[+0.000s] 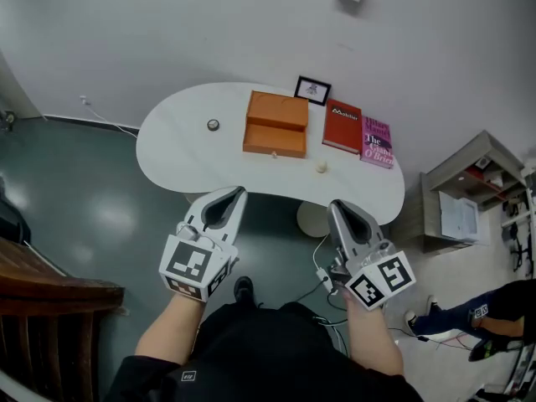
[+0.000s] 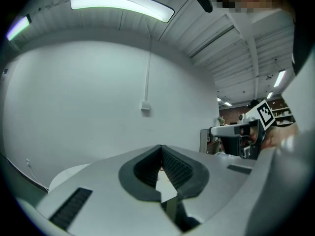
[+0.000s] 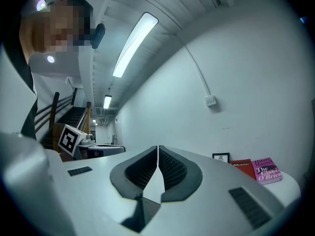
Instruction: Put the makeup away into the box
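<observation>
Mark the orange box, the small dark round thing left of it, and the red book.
orange box (image 1: 275,112): head view, middle of its top face.
small dark round thing (image 1: 213,125): head view, its centre.
red book (image 1: 342,127): head view, middle of its cover.

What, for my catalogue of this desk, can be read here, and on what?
"The Giant O'Brien": on the pink book; the author line above it is too blurred to read.
Red book: a white title, too blurred to read.
Framed picture: too small to show any text.
</observation>
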A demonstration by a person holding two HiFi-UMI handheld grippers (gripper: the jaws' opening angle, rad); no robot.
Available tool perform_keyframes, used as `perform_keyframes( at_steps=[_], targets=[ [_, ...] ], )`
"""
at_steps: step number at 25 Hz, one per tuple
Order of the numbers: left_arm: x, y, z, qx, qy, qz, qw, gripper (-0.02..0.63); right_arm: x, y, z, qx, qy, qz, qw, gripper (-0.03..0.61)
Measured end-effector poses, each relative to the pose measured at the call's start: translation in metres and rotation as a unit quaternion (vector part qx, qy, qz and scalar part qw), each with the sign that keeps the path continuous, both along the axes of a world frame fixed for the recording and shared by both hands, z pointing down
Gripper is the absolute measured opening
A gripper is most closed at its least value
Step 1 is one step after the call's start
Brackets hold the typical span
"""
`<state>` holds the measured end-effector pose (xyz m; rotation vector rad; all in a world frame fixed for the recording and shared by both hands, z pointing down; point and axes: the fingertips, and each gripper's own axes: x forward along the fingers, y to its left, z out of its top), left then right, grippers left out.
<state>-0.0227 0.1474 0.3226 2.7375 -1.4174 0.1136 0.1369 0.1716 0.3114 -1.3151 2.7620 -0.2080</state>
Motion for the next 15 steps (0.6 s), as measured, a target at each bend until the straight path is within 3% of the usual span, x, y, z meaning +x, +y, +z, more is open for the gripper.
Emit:
perform_keyframes(
  at_steps=[5, 15],
  targets=[
    [-0.01, -0.035, 0.004, -0.007, 0.005, 0.009, 0.9999, 0.005, -0.006, -0.033, 0.003, -0.007, 0.005, 0.015, 1.0, 0.037],
    [0.006, -0.12, 0.023, -0.024, -0.006, 0.007, 0.9997, 0.005, 0.015, -0.123, 0.025, -0.019, -0.002, 0.015, 1.0, 0.037]
  ],
)
